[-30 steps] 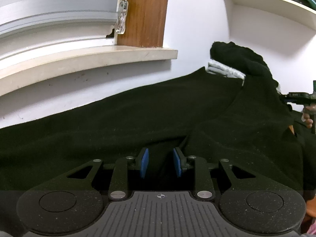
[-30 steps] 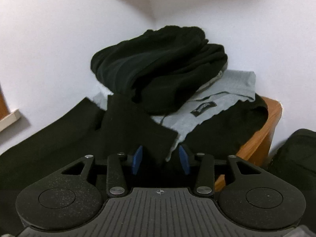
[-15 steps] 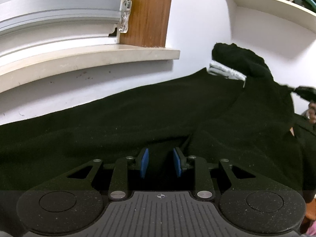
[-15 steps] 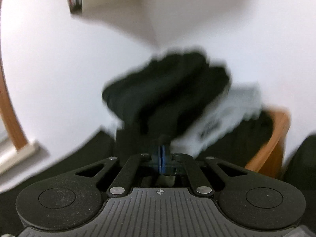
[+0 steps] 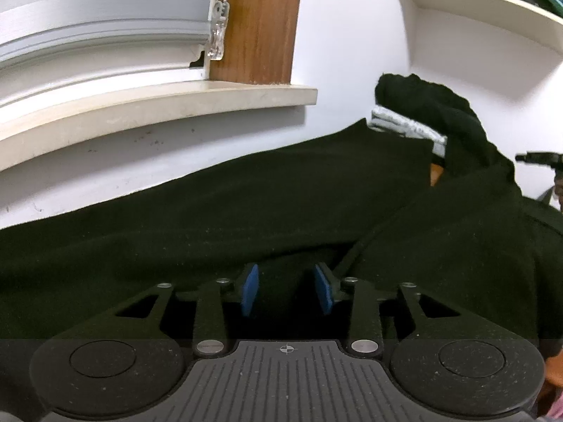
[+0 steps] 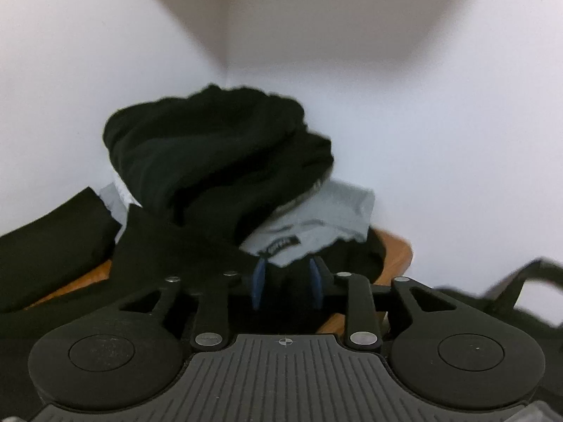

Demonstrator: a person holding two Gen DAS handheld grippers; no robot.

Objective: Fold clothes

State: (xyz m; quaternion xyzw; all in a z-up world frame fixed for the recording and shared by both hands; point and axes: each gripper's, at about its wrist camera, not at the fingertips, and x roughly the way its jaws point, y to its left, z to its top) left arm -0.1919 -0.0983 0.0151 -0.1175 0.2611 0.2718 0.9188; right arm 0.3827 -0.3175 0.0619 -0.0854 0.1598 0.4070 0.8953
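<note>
Between the parted pads of the left gripper [image 5: 286,290] lies the spread black garment [image 5: 246,204]. The right gripper [image 6: 286,281], also apart, faces a bunched black pile [image 6: 218,151] over a grey shirt [image 6: 337,211]; its label [image 6: 281,244] is unreadable.

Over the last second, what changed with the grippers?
The right gripper snapped shut half a second ago and has reopened; it now sits over black cloth near the grey shirt. The left gripper stayed open over the spread black garment.
</note>
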